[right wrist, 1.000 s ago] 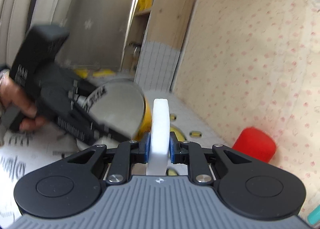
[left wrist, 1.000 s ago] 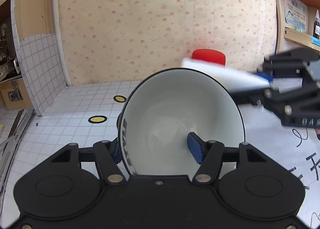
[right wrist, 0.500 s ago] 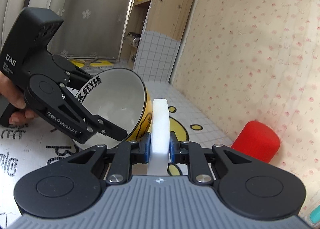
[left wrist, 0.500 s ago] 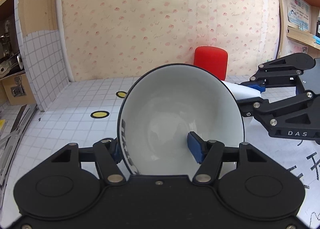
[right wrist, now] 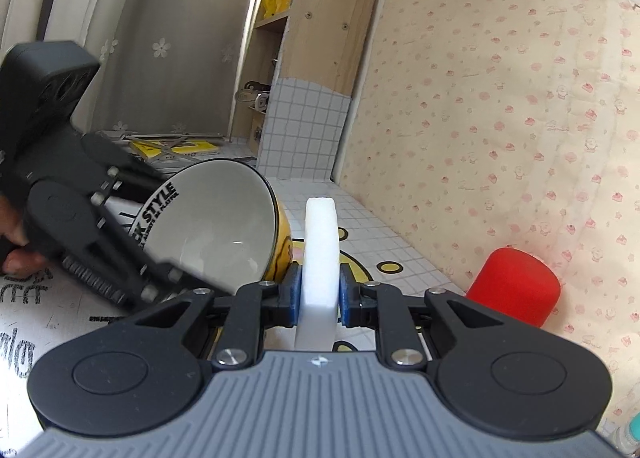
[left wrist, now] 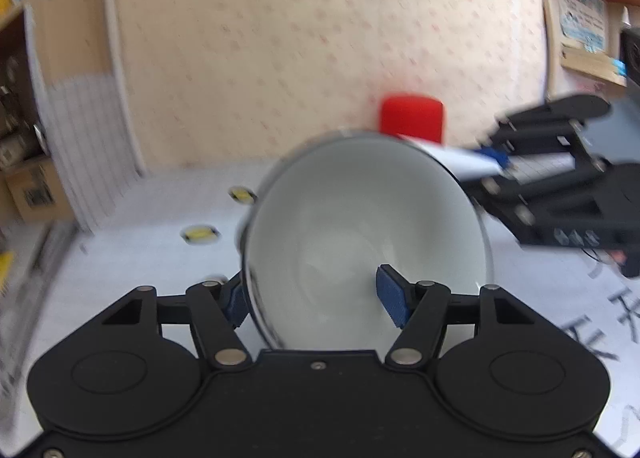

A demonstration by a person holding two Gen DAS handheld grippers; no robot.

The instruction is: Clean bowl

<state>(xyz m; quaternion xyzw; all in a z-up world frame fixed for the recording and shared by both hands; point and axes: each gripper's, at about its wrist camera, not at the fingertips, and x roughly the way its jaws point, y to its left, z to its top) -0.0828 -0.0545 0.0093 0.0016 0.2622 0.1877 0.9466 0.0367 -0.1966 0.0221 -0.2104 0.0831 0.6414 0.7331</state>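
Over the tiled counter [right wrist: 360, 226], the left gripper [left wrist: 312, 298] is tilting the bowl [left wrist: 360, 218] on its side, jaws straddling the rim and just opening, left pad touching the outside. Right gripper [right wrist: 318, 294] is squeezing a white sponge [right wrist: 320, 242] just beside the bowl, red cup [right wrist: 514, 286] sitting by the wall.

Red cylinder [right wrist: 513, 287] by wallpapered wall [right wrist: 500, 98], wooden shelf [right wrist: 320, 18]

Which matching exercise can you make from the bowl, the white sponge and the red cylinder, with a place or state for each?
Things:
1. yellow ceramic bowl with white inside
2. white foam sponge block
3. red cylinder

Places or states:
A. beside the pink-patterned wall
B. clamped on edge in the right tool
C. tilted, with black lettering near its rim

Pairs: 1-C, 2-B, 3-A.
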